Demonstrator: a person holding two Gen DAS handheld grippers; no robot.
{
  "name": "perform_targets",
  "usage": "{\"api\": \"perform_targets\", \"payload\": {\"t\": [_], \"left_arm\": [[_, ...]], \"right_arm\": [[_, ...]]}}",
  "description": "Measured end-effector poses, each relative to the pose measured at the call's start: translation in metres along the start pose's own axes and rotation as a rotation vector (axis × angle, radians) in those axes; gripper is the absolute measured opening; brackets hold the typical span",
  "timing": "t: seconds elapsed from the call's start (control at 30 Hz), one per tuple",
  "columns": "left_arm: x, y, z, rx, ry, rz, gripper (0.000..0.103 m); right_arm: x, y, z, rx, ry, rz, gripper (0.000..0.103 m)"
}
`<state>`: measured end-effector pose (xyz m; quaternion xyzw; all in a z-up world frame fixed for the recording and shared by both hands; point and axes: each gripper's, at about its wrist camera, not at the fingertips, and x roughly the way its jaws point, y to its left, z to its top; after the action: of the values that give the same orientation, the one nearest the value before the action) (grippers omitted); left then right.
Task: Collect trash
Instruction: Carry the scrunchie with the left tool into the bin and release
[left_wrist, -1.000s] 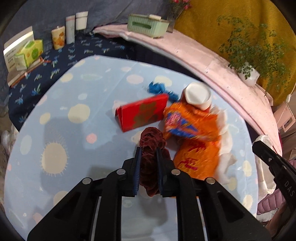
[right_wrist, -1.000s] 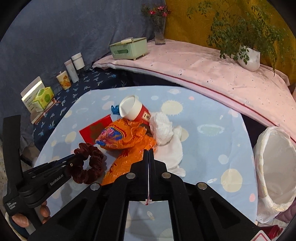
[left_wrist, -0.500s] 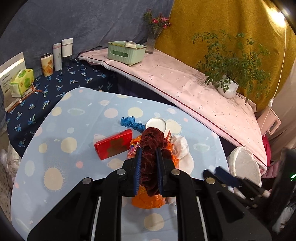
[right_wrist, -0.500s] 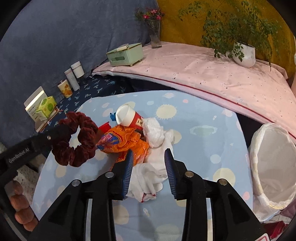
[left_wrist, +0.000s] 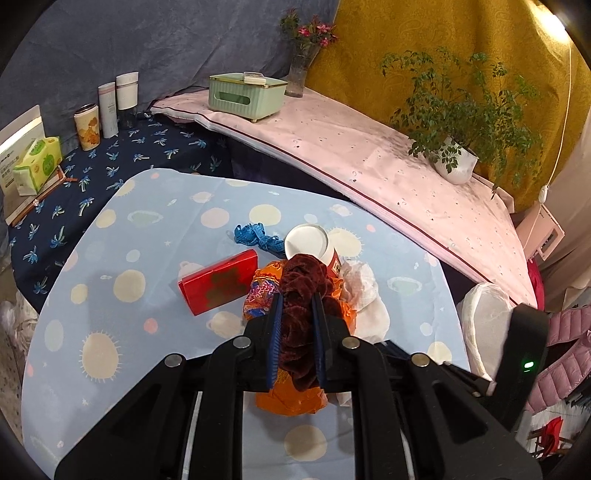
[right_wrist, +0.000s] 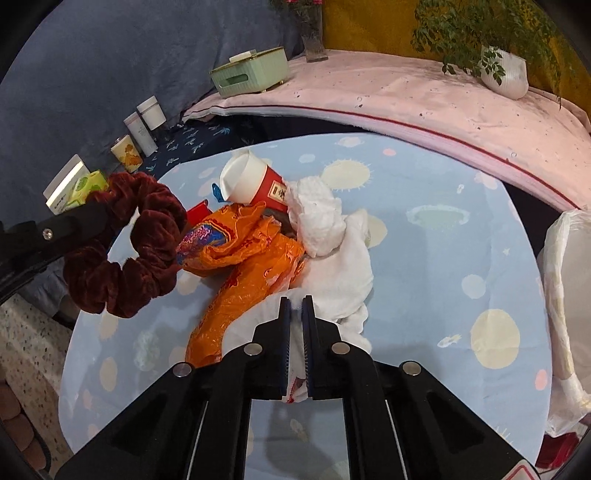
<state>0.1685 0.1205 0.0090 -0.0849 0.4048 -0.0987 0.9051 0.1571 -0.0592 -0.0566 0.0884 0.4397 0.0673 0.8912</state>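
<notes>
Left gripper (left_wrist: 296, 334) jaws clamp the maroon scrunchie (right_wrist: 122, 243) above the bench (right_wrist: 424, 258); right gripper (right_wrist: 295, 343) jaws pinch the white tissue (right_wrist: 343, 280): lift it clear, carry to the white bag (right_wrist: 569, 291).

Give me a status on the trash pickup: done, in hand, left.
Done: nothing visibly binned; the white-lined trash bag beside the table shows no contents.

In hand: left gripper clamps the dark red velvet scrunchie; right gripper pinches the white crumpled cloth.

Left: orange plastic wrapper, red paper cup, red box, blue string.
</notes>
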Motion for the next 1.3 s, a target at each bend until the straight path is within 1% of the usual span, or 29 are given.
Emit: {"api": "perform_targets", "payload": {"t": [0.17,0.3,0.47,0.57,0.77,1.03,1.3], "left_arm": [[-0.006,-0.019,0.006,0.025,-0.014,-0.021,0.014],[-0.013,-0.045,0.015,0.054,-0.029,-0.059,0.014],[-0.021,-0.088,0.029,0.097,-0.044,-0.130,0.014],[-0.023,-0.117,0.033,0.120,-0.045,-0.180,0.015],[-0.026,-0.180,0.034,0.187,-0.046,-0.254,0.015],[-0.021,-0.254,0.023,0.262,-0.025,-0.351,0.015],[0.005,-0.313,0.002,0.341,0.035,-0.402,0.015]], "right_arm": [[-0.040,-0.013,0.023,0.006,-0.086,-0.024,0.006],[-0.077,-0.030,0.045,0.015,-0.161,-0.055,0.006],[-0.123,-0.059,0.069,0.037,-0.246,-0.101,0.006],[-0.153,-0.080,0.078,0.053,-0.299,-0.144,0.006],[-0.199,-0.126,0.082,0.106,-0.371,-0.206,0.006],[-0.224,-0.186,0.067,0.176,-0.382,-0.294,0.006],[-0.217,-0.247,0.039,0.270,-0.329,-0.346,0.006]]}}
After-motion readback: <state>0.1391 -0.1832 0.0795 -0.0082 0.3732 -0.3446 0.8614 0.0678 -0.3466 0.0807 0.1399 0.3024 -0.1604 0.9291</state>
